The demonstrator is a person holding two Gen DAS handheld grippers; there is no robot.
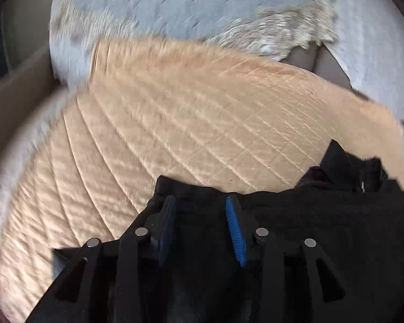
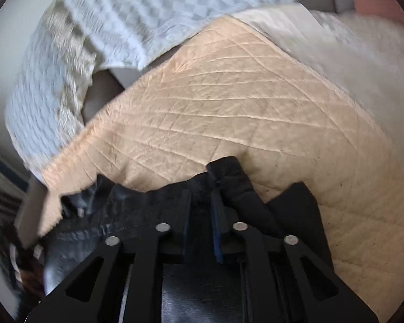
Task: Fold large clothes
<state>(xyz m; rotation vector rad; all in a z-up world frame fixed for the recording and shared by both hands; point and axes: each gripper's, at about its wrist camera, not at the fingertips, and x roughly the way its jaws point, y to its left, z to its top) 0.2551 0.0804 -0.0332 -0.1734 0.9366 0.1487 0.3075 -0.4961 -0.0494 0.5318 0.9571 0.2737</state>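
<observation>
A black garment (image 1: pixel 323 215) lies at the near edge of a tan quilted cover (image 1: pixel 188 123). In the left wrist view my left gripper (image 1: pixel 200 199) stands over the garment's edge. Its blue pads (image 1: pixel 235 231) are apart, with black cloth lying loose between them. In the right wrist view the same black garment (image 2: pixel 296 210) bunches around my right gripper (image 2: pixel 201 192). That gripper's jaws are nearly together and pinch a fold of it, and a strip of the cloth sticks up just beyond the fingertips. Motion blurs both views.
A pale blue checked blanket (image 1: pixel 188 2) (image 2: pixel 121 13) with a cream fringed edge (image 1: pixel 282 32) lies beyond the tan quilted cover (image 2: pixel 229 107). White fleecy fabric (image 2: pixel 363 67) borders it on the right. A beige wall or panel (image 1: pixel 18 80) stands to the left.
</observation>
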